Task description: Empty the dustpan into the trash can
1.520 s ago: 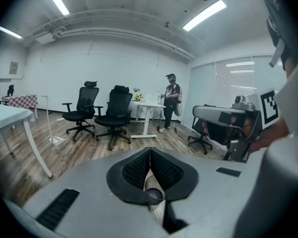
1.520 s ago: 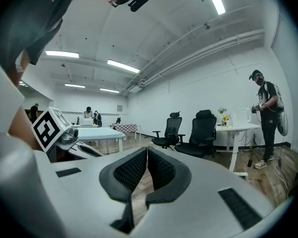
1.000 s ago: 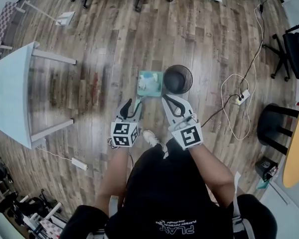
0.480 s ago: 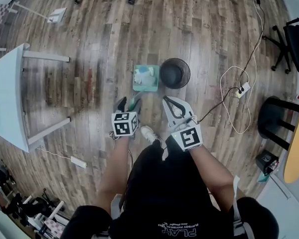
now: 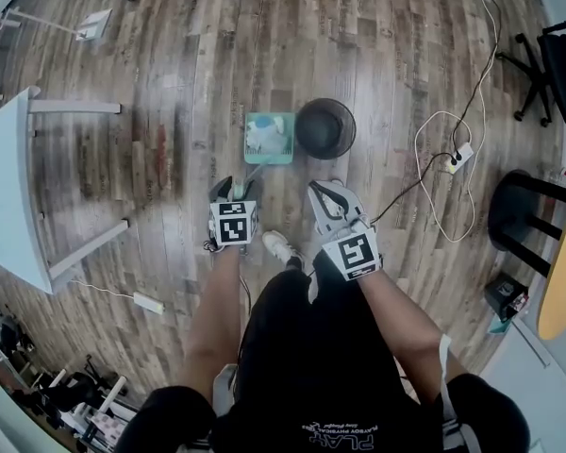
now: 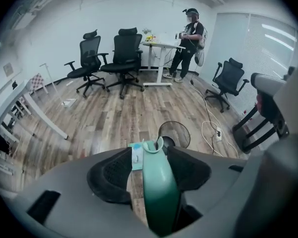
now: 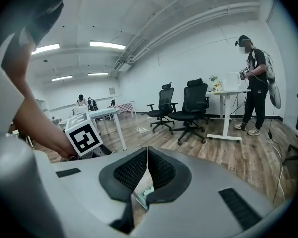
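Judging by its look, the dustpan [image 5: 269, 138] was a light thing of stiff, smooth, pale green plastic: a flat square tray with a long, rounded handle [image 6: 159, 187]. It lay on the wooden plank floor [image 5: 170, 83], just to the left of the trash can [image 5: 324, 127], almost touching it. The handle reached away from the can, toward the person. Some white and bluish scraps [image 5: 264, 140] rested in the tray; they seemed loose and very light, so a fast tilt could probably spill them before the rim of the can.

The handle was the natural place to take hold. Its glossy skin looked slippery, and the tray would likely hang down from it, so a firm grip on the middle of the handle seemed better than one at its end.

The left gripper [image 5: 236, 192] stood over the handle, on the same left side of the can. Its jaws were wide apart with the handle between them and had just been closing a little. The ribbed black pads [image 6: 111, 175] did not yet press on it, as bare floor showed beside the left pad.

The right gripper [image 7: 147, 155] hovered nearer to the person than the can, its pads together and empty.

The can was a round basket of black wire mesh, open on top.
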`<state>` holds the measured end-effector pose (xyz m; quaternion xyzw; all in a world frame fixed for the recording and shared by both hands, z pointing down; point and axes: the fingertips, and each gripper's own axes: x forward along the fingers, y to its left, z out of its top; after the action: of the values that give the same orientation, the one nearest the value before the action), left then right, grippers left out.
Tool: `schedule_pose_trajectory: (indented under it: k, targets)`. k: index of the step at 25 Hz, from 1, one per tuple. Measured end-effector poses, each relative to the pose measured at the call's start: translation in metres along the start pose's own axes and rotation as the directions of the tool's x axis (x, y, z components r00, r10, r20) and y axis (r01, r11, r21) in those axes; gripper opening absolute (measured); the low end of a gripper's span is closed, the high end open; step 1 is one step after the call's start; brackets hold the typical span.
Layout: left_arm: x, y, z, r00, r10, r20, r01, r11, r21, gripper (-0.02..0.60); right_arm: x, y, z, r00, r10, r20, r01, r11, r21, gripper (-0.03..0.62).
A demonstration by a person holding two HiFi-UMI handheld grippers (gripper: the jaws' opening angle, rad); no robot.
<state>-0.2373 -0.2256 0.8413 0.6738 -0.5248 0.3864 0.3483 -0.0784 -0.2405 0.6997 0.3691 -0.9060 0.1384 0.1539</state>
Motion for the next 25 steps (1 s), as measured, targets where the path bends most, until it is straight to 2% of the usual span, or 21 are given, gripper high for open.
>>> schedule_pose_trajectory:
  k: [3, 5, 7, 8, 13, 15, 18, 22, 25]
  targets:
    - [0.009, 0.003, -0.005, 1.0, 0.01, -0.027, -0.011, 1.0, -0.025, 0.22, -0.001, -0.003, -0.004, 1.0, 0.001, -0.012, -0.001, 1.0, 0.004, 0.025]
    - [0.013, 0.005, -0.009, 1.0, 0.006, -0.03, -0.009, 0.996, -0.086, 0.206, -0.003, -0.005, -0.006, 1.0, 0.003, -0.013, -0.003, 1.0, 0.006, 0.025]
    - [0.015, 0.006, -0.01, 1.0, 0.002, -0.022, -0.006, 0.988, -0.157, 0.166, -0.004, -0.008, -0.009, 1.0, 0.003, -0.013, -0.003, 1.0, 0.01, 0.025]
    - [0.016, 0.006, -0.01, 1.0, 0.006, -0.022, -0.009, 0.986, -0.169, 0.163, -0.005, -0.01, -0.01, 1.0, 0.004, -0.017, -0.004, 1.0, 0.017, 0.025]
    - [0.017, 0.001, -0.008, 0.999, 0.041, -0.029, -0.043, 0.997, -0.067, 0.101, -0.007, -0.014, -0.016, 0.999, 0.013, -0.03, -0.012, 0.999, 0.036, 0.025]
    - [0.017, -0.001, -0.008, 0.998, 0.047, -0.03, -0.048, 0.998, -0.047, 0.098, -0.009, -0.015, -0.016, 0.999, 0.018, -0.03, -0.017, 0.999, 0.037, 0.025]
    - [0.016, -0.001, -0.01, 0.998, 0.056, -0.029, -0.058, 0.997, -0.043, 0.098, -0.011, -0.014, -0.016, 0.999, 0.026, -0.021, -0.025, 0.999, 0.031, 0.025]
    - [0.011, -0.003, -0.02, 0.997, 0.074, -0.016, -0.075, 0.994, -0.076, 0.097, -0.017, -0.011, -0.019, 0.999, 0.039, -0.028, -0.038, 0.999, 0.024, 0.025]
    - [0.002, -0.011, -0.028, 0.996, 0.087, -0.002, -0.087, 0.995, -0.055, 0.097, -0.025, -0.011, -0.022, 0.998, 0.048, -0.031, -0.048, 0.999, 0.021, 0.025]
